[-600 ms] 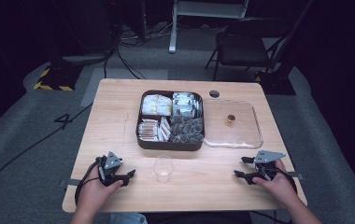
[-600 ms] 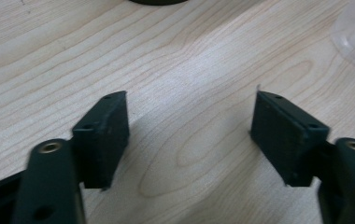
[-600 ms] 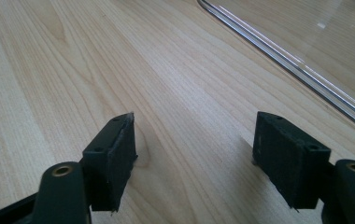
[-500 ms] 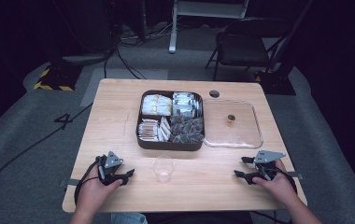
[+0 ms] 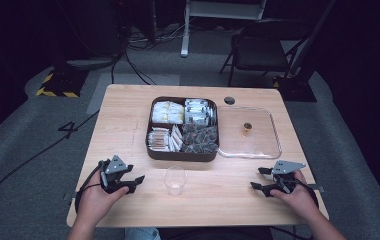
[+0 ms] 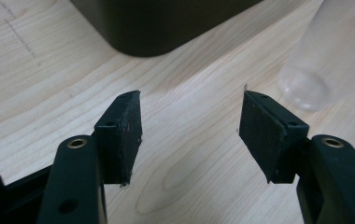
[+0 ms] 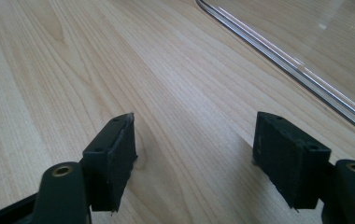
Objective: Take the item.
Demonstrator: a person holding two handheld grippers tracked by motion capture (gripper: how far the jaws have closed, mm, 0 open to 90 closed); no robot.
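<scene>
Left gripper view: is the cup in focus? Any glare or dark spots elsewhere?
Left gripper view: the clear cup is soft and blurred at the upper right, while the wood grain between the jaws is sharp. Right gripper view: bright glare streaks run along the rim of the clear lid. High view: the table is evenly lit, the room behind it nearly black.

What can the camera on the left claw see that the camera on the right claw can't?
The left gripper view takes in a corner of the dark box and the bottom of the clear cup, just past the open left claw. The right gripper view instead catches the edge of the clear lid lying flat, beyond the open right claw. Both share the light wooden table.
</scene>
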